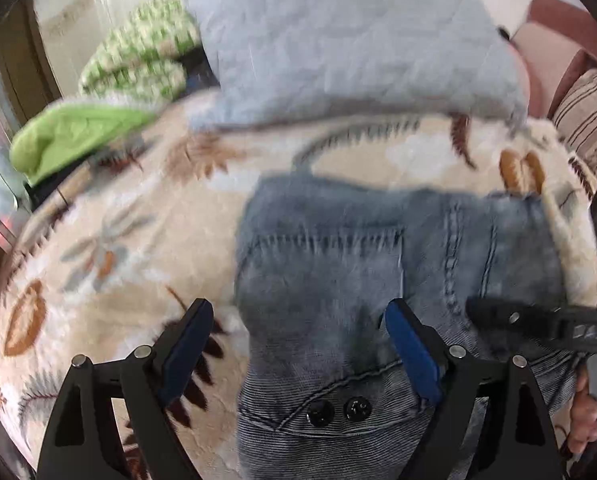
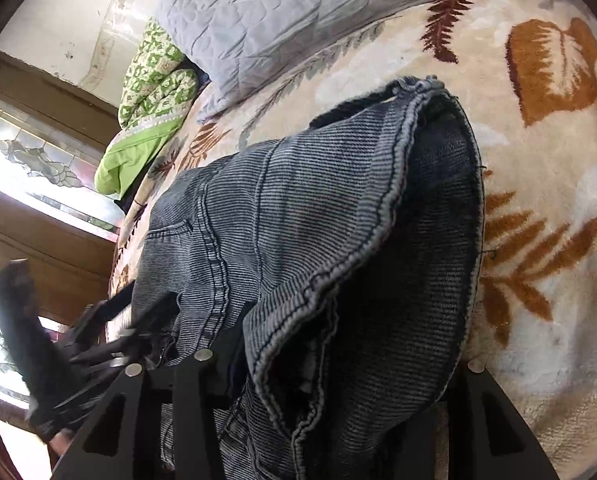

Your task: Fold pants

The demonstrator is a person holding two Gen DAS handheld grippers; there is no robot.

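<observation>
We found the pants (image 1: 338, 280), a pair of grey-blue jeans, lying on a bed covered by a cream blanket (image 1: 118, 240) with a leaf print. In the left wrist view they lay folded, a back pocket and seam showing, with two dark buttons near the bottom edge of the picture.

The left gripper (image 1: 298, 344) hung over the near part of the pants. Its jaws stood wide apart, blue pads facing each other, one over the blanket and one over the denim, with nothing clamped between them. That view was blurred.

The right gripper (image 1: 538, 324) came in from the right edge of the left wrist view, low over the pants, with part of a hand (image 1: 584, 412) behind it. In the right wrist view the denim was bunched up close to the camera, a hemmed leg opening (image 2: 438, 200) standing up in front of the lens. The fabric hid the fingertips, so we could not tell whether those jaws were clamped on it or merely beside it.

Past the pants, at the far side of the bed, lay a grey quilted cover (image 1: 358, 48). Just beside it lay a green patterned quilt (image 1: 138, 52). A striped cushion (image 1: 590, 120) sat at the right edge.
</observation>
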